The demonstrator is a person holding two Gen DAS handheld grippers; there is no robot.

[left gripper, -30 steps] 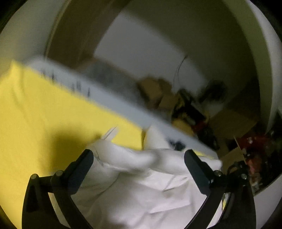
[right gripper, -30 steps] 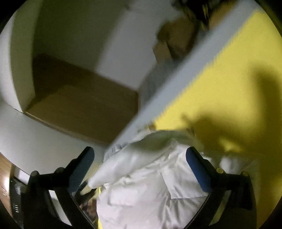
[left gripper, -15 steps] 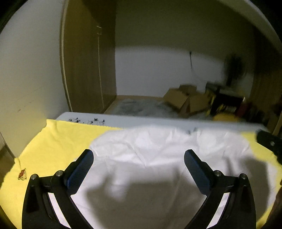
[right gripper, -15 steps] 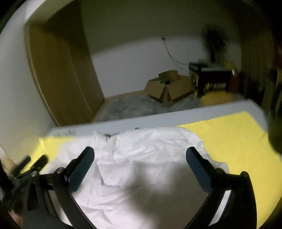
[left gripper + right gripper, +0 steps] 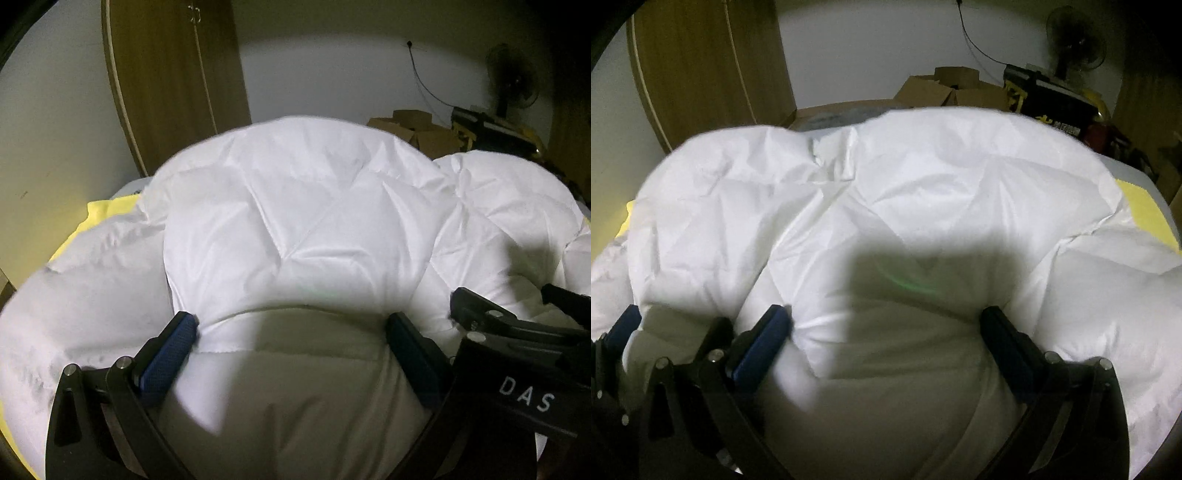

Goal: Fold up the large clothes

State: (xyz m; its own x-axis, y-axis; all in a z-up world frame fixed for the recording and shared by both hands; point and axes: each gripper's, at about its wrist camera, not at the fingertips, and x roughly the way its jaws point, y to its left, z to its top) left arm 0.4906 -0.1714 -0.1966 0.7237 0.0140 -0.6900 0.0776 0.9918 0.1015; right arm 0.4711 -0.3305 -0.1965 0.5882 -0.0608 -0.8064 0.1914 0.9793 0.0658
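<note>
Two handheld grippers press side by side into a white quilted down garment (image 5: 295, 221) heaped on a yellow sheet (image 5: 107, 210) that covers a bed. The left gripper (image 5: 291, 334) has its blue-padded fingers (image 5: 170, 354) spread wide, with a puffy fold of the white fabric bulging between them and touching both pads; they are not squeezed together. Just beside it, the right gripper (image 5: 886, 328) stands the same way, its fingers (image 5: 764, 343) wide apart and a mound of the garment (image 5: 886, 206) filling the gap between them. In the left wrist view the black frame of the right gripper (image 5: 517, 332), lettered "DAS", lies at the lower right edge against the fabric; in the right wrist view part of the left gripper (image 5: 620, 332) shows at the lower left. The garment billows in stitched panels across nearly the whole bed, leaving the yellow sheet (image 5: 1145, 210) showing only at the sides. Beyond the bed stand a wooden wardrobe (image 5: 173, 74), cardboard boxes (image 5: 945, 88) on the floor, a black crate with yellow markings (image 5: 1049, 103) and a standing fan (image 5: 1075, 33) against the pale wall.
</note>
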